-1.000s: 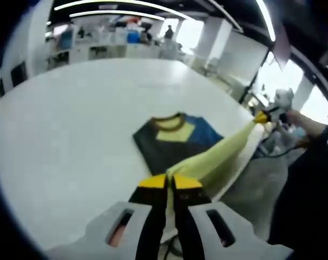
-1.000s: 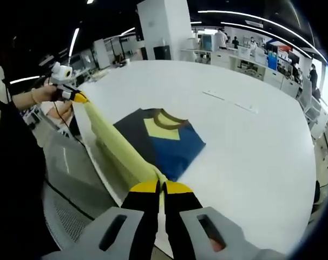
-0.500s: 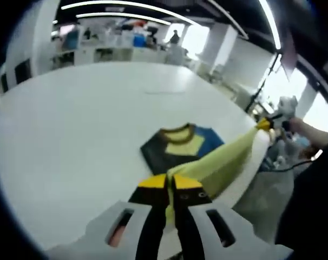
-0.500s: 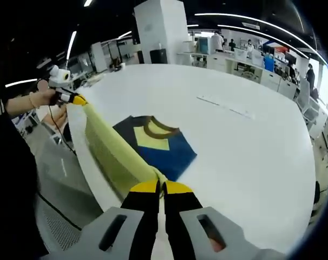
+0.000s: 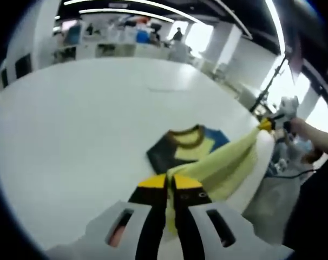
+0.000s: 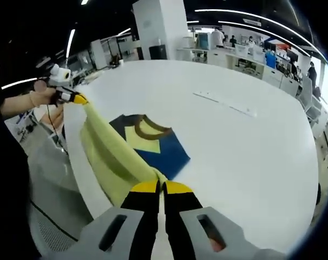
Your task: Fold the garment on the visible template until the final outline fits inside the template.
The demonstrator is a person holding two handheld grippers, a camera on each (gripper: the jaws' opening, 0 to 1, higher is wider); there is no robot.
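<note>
White table (image 5: pixel 72 124) (image 6: pixel 250 146) is the biggest thing in both views, round-edged, with the open office behind it.

Garment (image 5: pixel 188 147) (image 6: pixel 150 141) lies on the table near the person's edge: dark navy and blue panels, yellow chest patch, brown collar. Its pale yellow-green part (image 5: pixel 223 162) (image 6: pixel 110 154) is lifted off the table and stretched taut between the two grippers, hanging over the near edge.

Left gripper (image 5: pixel 169 181): jaws closed with yellow tips together, pinching one end of the yellow-green fabric. Right gripper (image 6: pixel 161 187): same, jaws closed on the other end.

Left gripper view also catches the right gripper (image 5: pixel 266 124) at the far end of the stretched fabric, held by a hand (image 5: pixel 302 127). Right gripper view shows the mirror case: left gripper (image 6: pixel 77 99) in a hand (image 6: pixel 45 97) at the table's edge.

Right gripper view has a thin strip (image 6: pixel 223 104) lying on the table well beyond the garment; the left gripper view shows a faint line there (image 5: pixel 164 91), too blurred to identify. No template outline can be made out.
</note>
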